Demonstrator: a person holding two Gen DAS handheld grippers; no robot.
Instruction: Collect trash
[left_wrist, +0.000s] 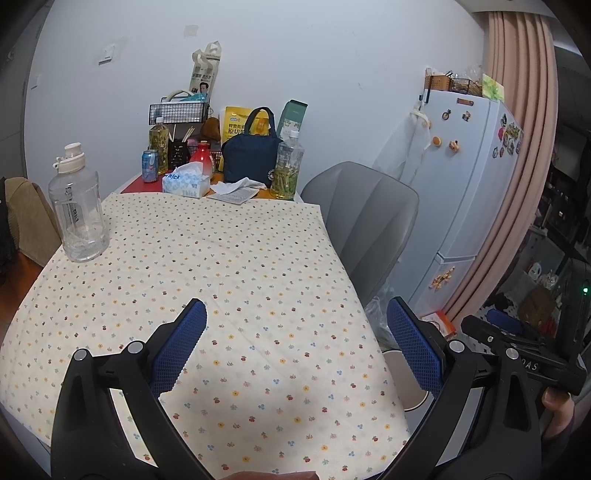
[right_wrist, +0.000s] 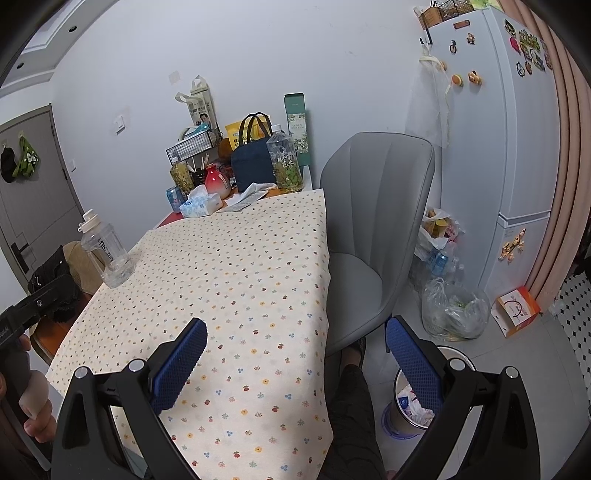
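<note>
Both the left gripper (left_wrist: 295, 347) and right gripper (right_wrist: 295, 354) hover with jaws wide apart and empty over the near, bare stretch of the bench (right_wrist: 236, 280) under its flowered cloth. In the right wrist view's lower right, beside the bench's right edge, a white trash bin (right_wrist: 402, 406) on the floor holds crumpled wrappers. Farther up, a near-empty clear jug (left_wrist: 79, 221) stands by the left edge, and crumpled tissue (left_wrist: 236, 184) lies at the cluttered far end beside a tissue box (left_wrist: 186, 182).
</note>
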